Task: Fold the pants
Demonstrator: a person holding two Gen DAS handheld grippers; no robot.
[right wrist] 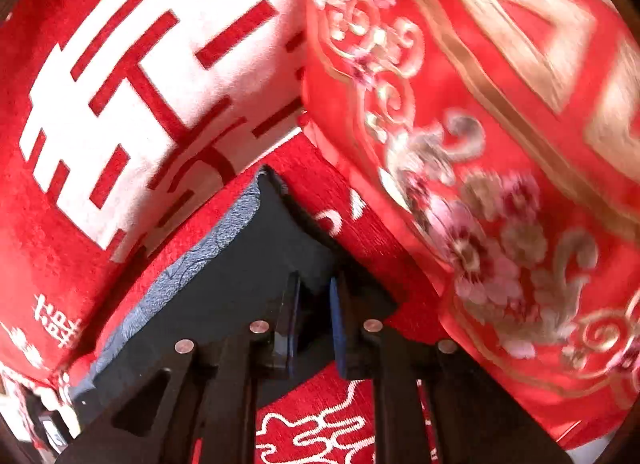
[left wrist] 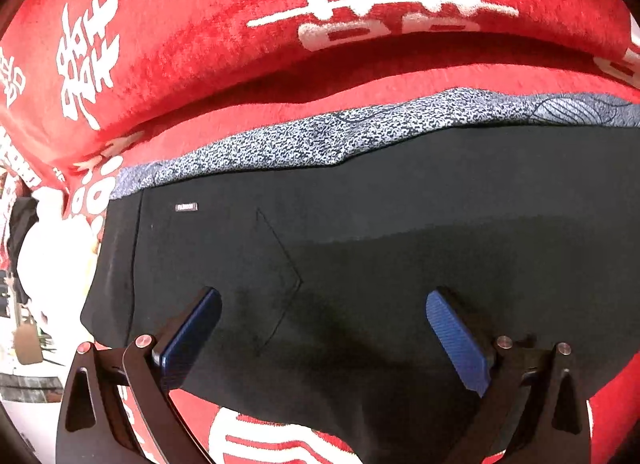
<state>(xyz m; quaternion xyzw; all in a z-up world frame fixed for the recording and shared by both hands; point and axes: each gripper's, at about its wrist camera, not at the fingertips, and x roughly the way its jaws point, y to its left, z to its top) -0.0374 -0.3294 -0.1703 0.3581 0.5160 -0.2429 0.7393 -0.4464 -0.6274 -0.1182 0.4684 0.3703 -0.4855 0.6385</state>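
Here the right gripper (right wrist: 314,320) pinches the pants (right wrist: 240,284); the left gripper (left wrist: 324,328) gapes, hem hidden.

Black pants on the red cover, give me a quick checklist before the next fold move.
1. Left hand-held gripper open above the black fabric pants: ok.
2. Right hand-held gripper pinching a pants edge: cannot tell, jaws nearly shut with dark cloth around them.
3. Pants lying flat: ok in the left wrist view.
4. Grey-blue patterned cloth under the pants, kept out of the grip: cannot tell.
5. Red floral pillow close beside the right hand-held gripper, may crowd the fold: not ok.
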